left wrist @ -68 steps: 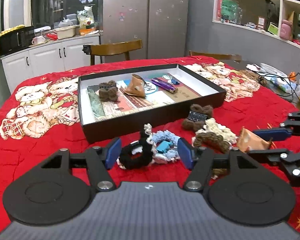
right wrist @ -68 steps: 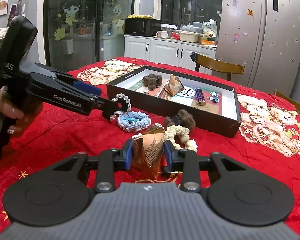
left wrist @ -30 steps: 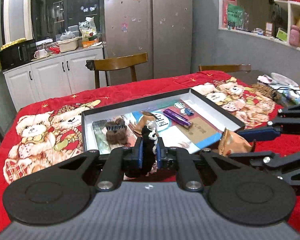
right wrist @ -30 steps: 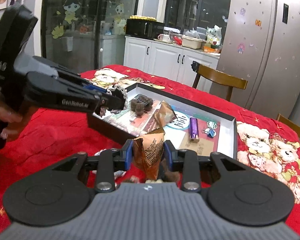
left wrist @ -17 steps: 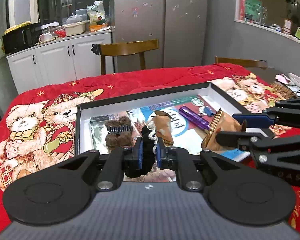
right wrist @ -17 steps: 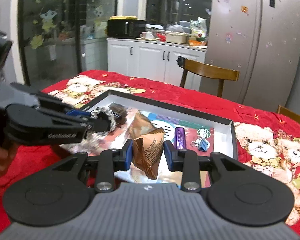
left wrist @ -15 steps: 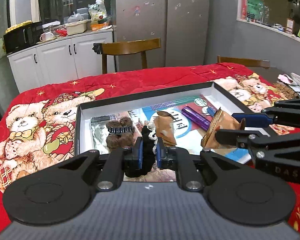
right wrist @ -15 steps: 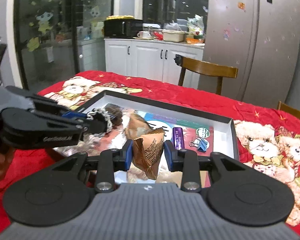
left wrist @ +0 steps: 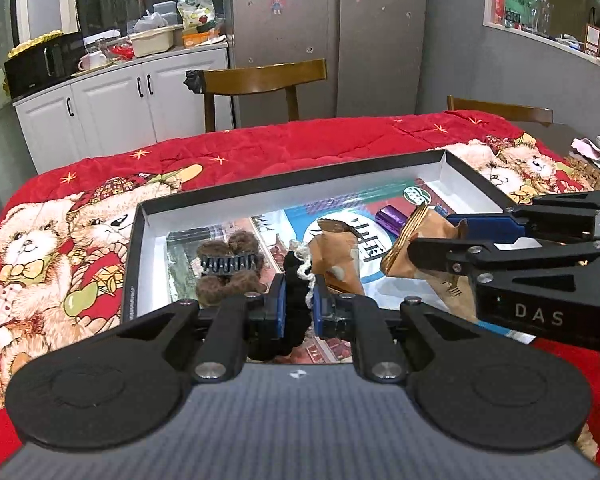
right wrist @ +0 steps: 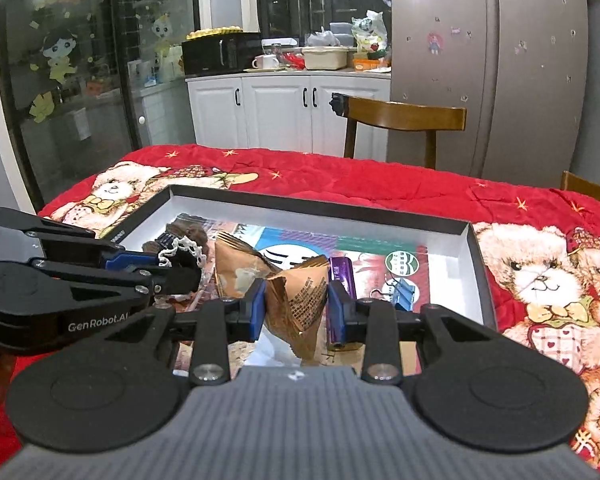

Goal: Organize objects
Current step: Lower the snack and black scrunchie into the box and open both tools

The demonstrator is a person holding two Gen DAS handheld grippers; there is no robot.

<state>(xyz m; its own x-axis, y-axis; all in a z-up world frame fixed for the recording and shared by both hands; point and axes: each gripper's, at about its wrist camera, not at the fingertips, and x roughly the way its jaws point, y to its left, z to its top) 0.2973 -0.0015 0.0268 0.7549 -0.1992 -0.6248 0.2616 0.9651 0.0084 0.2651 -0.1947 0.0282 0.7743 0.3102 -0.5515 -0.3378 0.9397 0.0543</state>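
Kitchen bench under a quilted red teddy-bear cloth [left wrist: 260, 152] carries a shallow black tray [right wrist: 482, 264]; left gripper [left wrist: 298, 306] jaws clamp a black knitted scrunchie [left wrist: 296, 276], right gripper [right wrist: 298, 306] jaws pinch a crinkled brown packet [right wrist: 298, 300].

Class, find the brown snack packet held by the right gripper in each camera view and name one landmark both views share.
Left wrist view: the brown snack packet is at centre right, pinched in the right gripper over the black tray.
Right wrist view: the packet sits low in the centre, between the blue pads.
Shared landmark: the purple tube lying in the tray.
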